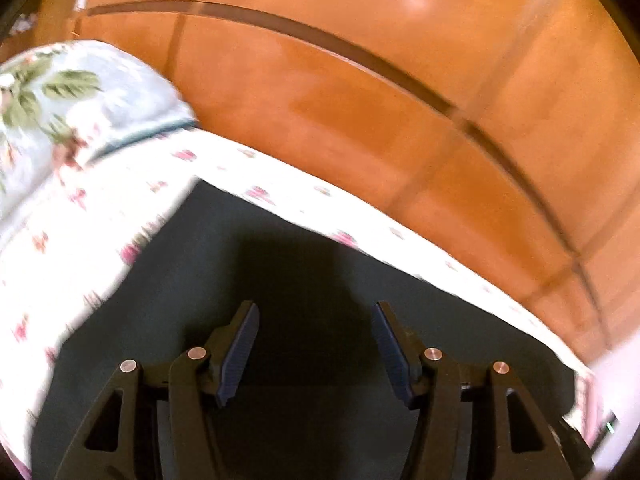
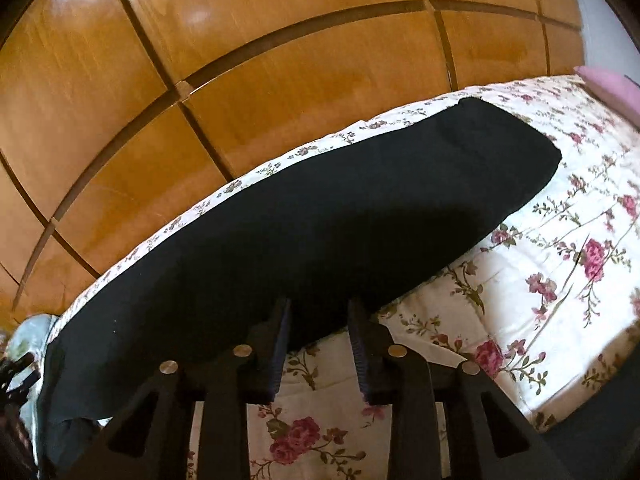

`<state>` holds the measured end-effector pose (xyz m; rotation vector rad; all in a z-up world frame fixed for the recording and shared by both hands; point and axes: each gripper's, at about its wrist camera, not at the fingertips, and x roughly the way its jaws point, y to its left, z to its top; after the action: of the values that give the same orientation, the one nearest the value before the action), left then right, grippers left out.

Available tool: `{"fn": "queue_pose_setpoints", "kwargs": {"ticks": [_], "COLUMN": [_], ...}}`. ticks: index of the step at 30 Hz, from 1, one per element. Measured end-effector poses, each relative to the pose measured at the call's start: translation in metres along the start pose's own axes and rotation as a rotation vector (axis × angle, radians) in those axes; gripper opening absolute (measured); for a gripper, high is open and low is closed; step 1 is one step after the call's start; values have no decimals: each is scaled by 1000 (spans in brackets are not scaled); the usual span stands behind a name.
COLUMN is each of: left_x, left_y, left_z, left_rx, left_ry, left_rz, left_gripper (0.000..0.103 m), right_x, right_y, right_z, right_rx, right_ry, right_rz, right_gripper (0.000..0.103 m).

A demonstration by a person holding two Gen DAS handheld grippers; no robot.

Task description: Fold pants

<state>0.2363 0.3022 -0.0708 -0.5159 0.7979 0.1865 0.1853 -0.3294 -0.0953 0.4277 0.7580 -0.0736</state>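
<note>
Lying flat along the far edge of a floral bedspread (image 2: pixel 560 280), dark pants (image 2: pixel 320 220) stretch beside a wooden wardrobe (image 2: pixel 240 80). Left gripper (image 1: pixel 316 348) hovers over the dark cloth, jaws wide apart and empty. Right gripper (image 2: pixel 318 350) sits at the near hem, jaws partly apart, gripping nothing. A pink pillow (image 2: pixel 612 88) lies far right.

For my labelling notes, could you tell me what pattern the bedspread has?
White bedspread with pink roses on green stems, clearest in the right wrist view.
</note>
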Motion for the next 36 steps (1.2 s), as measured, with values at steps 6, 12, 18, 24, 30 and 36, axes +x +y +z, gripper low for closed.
{"fn": "queue_pose_setpoints", "kwargs": {"ticks": [6,12,18,24,30,36], "left_x": [34,74,74,39,-37,-100], "left_y": [41,43,28,3,-4,9], "left_z": [50,57,47,42,22,-38], "left_rx": [-33,45,134,200,153,112], "left_ry": [-13,50,0,-73,-166,-197], "left_rz": [148,187,186,147,-53,-191], "left_gripper": [60,60,24,11,11,11], "right_x": [12,12,12,12,11,12], "right_y": [3,3,2,1,-1,0], "right_z": [3,2,1,1,2,2], "right_rx": [4,0,4,-7,-7,-8], "right_ry": [-10,-13,-17,-20,-17,-18], "right_rz": [1,1,7,5,13,9], "right_gripper": [30,30,30,30,30,30]}}
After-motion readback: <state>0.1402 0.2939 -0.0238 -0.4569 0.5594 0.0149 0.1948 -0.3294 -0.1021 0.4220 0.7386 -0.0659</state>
